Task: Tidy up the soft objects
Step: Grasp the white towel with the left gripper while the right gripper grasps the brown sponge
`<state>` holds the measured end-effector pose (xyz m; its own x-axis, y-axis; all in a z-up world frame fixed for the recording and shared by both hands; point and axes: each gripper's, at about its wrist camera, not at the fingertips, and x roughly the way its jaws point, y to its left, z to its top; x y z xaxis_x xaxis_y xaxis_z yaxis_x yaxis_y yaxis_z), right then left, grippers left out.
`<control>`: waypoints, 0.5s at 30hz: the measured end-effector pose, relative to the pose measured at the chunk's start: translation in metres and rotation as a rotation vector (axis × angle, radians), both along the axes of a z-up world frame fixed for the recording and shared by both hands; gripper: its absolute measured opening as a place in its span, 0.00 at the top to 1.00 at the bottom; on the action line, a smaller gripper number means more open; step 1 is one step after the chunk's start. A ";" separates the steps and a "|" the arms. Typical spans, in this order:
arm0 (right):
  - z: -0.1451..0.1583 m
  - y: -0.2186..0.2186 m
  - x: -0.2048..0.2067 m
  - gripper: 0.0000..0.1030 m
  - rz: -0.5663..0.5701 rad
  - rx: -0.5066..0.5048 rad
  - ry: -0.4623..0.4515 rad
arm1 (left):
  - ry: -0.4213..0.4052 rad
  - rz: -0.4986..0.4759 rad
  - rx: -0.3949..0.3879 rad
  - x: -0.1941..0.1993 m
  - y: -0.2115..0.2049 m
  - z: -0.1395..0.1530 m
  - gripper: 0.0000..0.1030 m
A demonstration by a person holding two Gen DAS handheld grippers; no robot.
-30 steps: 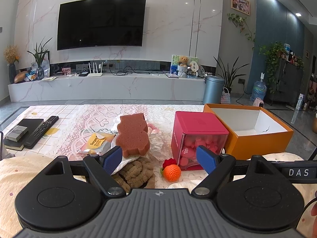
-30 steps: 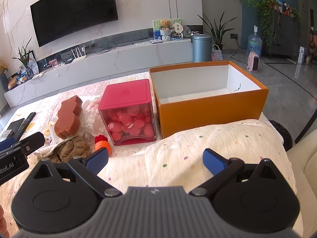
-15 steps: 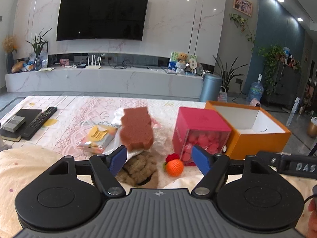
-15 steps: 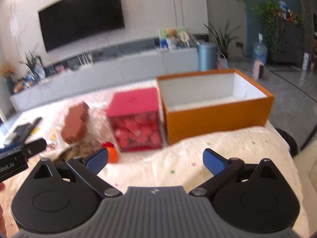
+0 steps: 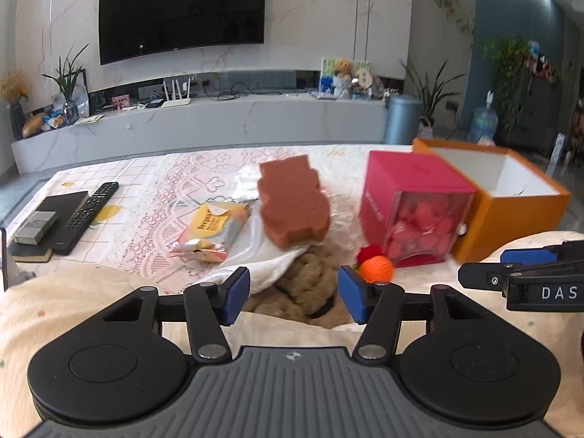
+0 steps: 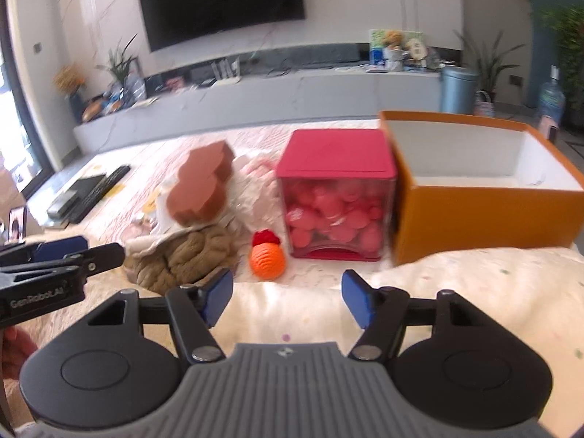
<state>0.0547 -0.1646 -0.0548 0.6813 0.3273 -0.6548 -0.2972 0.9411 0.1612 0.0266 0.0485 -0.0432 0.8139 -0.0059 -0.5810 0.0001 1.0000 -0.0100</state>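
Observation:
A cream dotted blanket (image 6: pixel 474 292) lies bunched along the near edge of the table. Behind it sit a tan knitted bundle (image 5: pixel 306 277), a brown bear-shaped sponge (image 5: pixel 294 204) on white crinkled cloth, and an orange crochet ball with a red top (image 6: pixel 266 257). An open orange box (image 6: pixel 485 215) stands at the right. My left gripper (image 5: pixel 294 294) hovers low over the blanket's edge, just before the knitted bundle; its jaws are closing with nothing pressed between the pads. My right gripper (image 6: pixel 286 301) hangs over the blanket, jaws closing, nothing gripped.
A pink-lidded clear box of pink balls (image 5: pixel 416 208) stands beside the orange box. A snack packet (image 5: pixel 211 230), a remote (image 5: pixel 87 211) and a dark book with a small grey box (image 5: pixel 36 226) lie at the left. The other gripper's fingers (image 5: pixel 525 277) cross at the right.
Both grippers have narrowed their jaws and dropped forward toward the blanket's edge. The right wrist view has swung left, so the knitted bundle and ball now sit nearer its centre.

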 end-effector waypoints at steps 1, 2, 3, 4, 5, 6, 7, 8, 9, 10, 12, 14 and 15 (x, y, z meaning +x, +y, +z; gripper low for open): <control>-0.002 0.004 0.004 0.36 0.009 -0.002 0.008 | 0.007 -0.009 0.009 0.003 0.000 -0.001 0.36; -0.004 0.007 0.008 0.36 0.017 0.000 0.017 | 0.016 -0.018 0.024 0.007 0.001 -0.002 0.36; -0.006 0.010 0.012 0.37 0.026 0.002 0.026 | 0.026 -0.022 0.041 0.010 0.001 -0.003 0.36; -0.007 0.014 0.017 0.38 0.033 0.003 0.034 | 0.038 -0.027 0.054 0.014 0.002 -0.005 0.36; -0.009 0.017 0.021 0.39 0.041 0.004 0.041 | 0.051 -0.031 0.065 0.019 0.005 -0.006 0.36; -0.009 0.021 0.025 0.39 0.050 0.004 0.044 | 0.065 -0.031 0.072 0.023 0.007 -0.008 0.36; -0.010 0.025 0.030 0.39 0.058 0.000 0.046 | 0.077 -0.032 0.081 0.027 0.010 -0.008 0.35; -0.011 0.029 0.033 0.39 0.064 -0.003 0.046 | 0.085 -0.036 0.095 0.031 0.011 -0.009 0.34; -0.011 0.033 0.038 0.39 0.071 -0.005 0.048 | 0.094 -0.050 0.116 0.035 0.012 -0.010 0.33; -0.012 0.037 0.042 0.39 0.075 -0.005 0.050 | 0.109 -0.071 0.139 0.039 0.012 -0.011 0.28; -0.012 0.044 0.050 0.39 0.088 -0.004 0.053 | 0.144 -0.109 0.180 0.048 0.011 -0.017 0.25; -0.013 0.051 0.058 0.39 0.104 -0.006 0.058 | 0.173 -0.121 0.199 0.056 0.012 -0.024 0.25; -0.014 0.056 0.063 0.39 0.112 -0.005 0.061 | 0.192 -0.121 0.192 0.062 0.014 -0.028 0.25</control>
